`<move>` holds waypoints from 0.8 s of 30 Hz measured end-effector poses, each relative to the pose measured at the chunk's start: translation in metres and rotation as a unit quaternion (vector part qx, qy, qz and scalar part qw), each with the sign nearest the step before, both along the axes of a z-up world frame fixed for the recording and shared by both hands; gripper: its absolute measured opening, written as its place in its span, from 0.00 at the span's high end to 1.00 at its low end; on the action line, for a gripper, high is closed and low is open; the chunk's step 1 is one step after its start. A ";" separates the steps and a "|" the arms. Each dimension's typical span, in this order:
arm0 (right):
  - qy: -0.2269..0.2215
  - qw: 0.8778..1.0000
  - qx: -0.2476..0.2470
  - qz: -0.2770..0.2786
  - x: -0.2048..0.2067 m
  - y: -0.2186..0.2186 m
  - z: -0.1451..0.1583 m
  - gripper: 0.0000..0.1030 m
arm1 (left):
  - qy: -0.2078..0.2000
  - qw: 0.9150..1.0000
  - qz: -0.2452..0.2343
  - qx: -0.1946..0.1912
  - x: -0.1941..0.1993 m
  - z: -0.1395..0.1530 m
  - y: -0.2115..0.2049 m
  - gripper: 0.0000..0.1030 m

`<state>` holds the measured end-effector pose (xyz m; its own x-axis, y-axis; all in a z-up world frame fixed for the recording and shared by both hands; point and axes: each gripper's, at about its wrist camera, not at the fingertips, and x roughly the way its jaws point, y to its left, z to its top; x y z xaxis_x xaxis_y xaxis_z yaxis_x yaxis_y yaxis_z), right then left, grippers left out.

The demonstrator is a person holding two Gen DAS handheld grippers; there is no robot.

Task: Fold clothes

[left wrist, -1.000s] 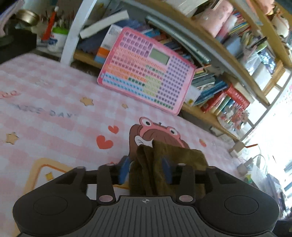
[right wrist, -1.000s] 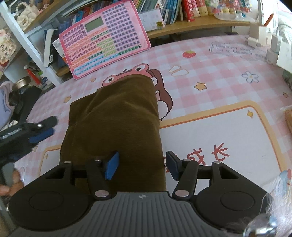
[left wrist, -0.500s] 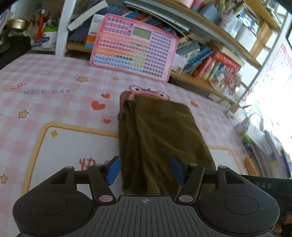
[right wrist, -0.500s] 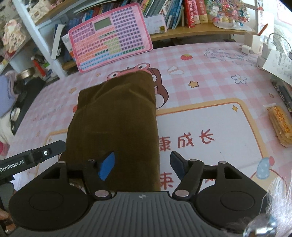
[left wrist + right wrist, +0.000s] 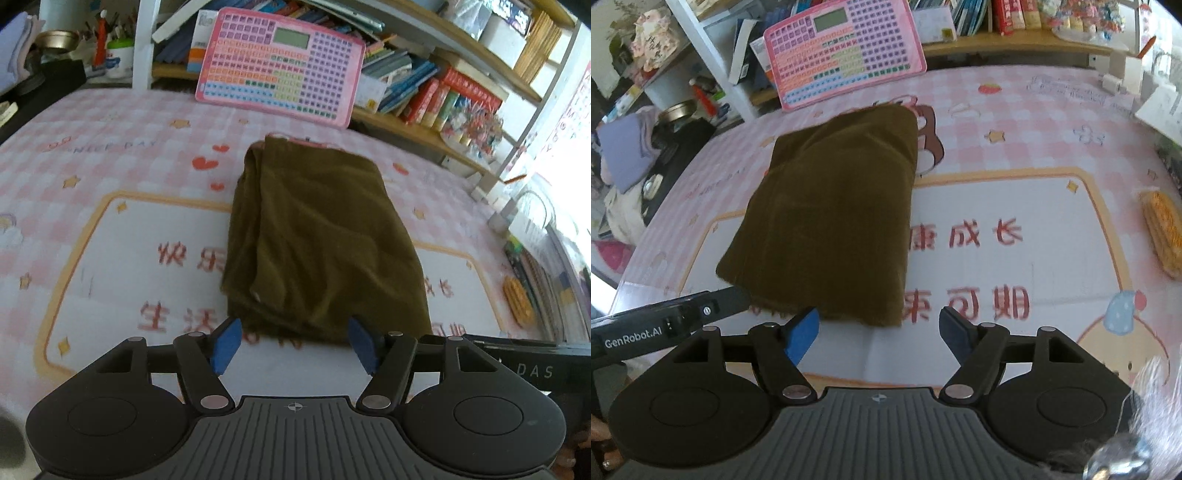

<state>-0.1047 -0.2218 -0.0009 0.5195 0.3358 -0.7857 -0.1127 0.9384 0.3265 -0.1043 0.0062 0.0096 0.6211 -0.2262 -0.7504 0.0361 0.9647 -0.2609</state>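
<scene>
Left gripper (image 5: 293, 345) released, nothing between jaws, just short of the folded brown garment (image 5: 317, 243). Garment flat mid-mat (image 5: 1015, 206), below the pink keyboard toy (image 5: 842, 48). Right gripper (image 5: 879, 334) opening, empty. Judgement: fold done; press edges square before withdrawing

Matt olive cloth garment (image 5: 321, 236) (soft, slightly napped)

Bright daylight glares in from the right, edges bow with fisheye distortion, and printed lettering smears slightly.
</scene>
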 end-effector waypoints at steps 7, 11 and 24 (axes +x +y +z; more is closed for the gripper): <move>0.007 1.000 0.009 0.012 -0.012 -0.012 -0.004 0.32 | 0.010 1.000 0.019 0.005 -0.015 0.000 -0.008 0.36; 0.010 1.000 0.013 0.012 -0.014 -0.016 -0.005 0.31 | 0.015 1.000 0.018 0.011 -0.016 -0.001 -0.011 0.34; -0.023 0.998 0.044 -0.039 0.003 -0.016 0.005 0.24 | -0.007 0.997 0.052 -0.062 0.010 -0.002 0.038 0.22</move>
